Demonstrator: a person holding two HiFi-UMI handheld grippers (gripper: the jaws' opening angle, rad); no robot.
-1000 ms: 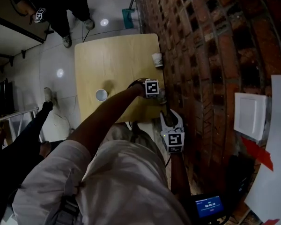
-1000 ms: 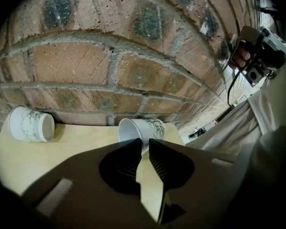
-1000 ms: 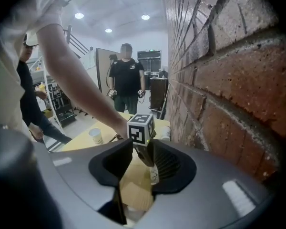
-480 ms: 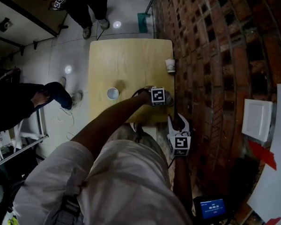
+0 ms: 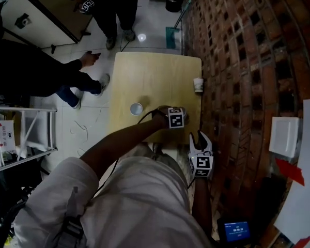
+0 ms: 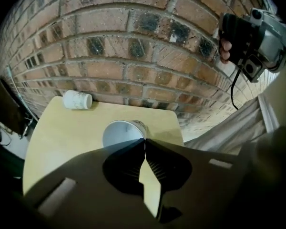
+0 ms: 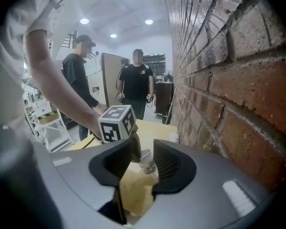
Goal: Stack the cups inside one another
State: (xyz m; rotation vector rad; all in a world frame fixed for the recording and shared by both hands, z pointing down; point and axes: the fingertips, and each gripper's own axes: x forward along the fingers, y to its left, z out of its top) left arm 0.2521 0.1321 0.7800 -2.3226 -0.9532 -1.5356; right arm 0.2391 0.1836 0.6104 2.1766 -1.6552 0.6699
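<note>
Your left tongs [image 6: 145, 142] are closed on the lip of a paper cup [image 6: 120, 133], which sits tilted in the pinch above the near end of the counter [image 5: 155, 71], beside the brick wall [image 5: 237, 61]. Your right tongs [image 5: 199, 137] hang spread and empty just off that end. A second cup [image 5: 136, 108] stands upright mid-counter, and a third cup [image 5: 198, 84] lies on its side by the wall-side edge. These look like thin paper, so expect them to be very light, easy to crush, and likely to swing from a lip pinch. Grip lightly at the rim and keep the base lowest, so each cup drops straight into the standing one.
</note>
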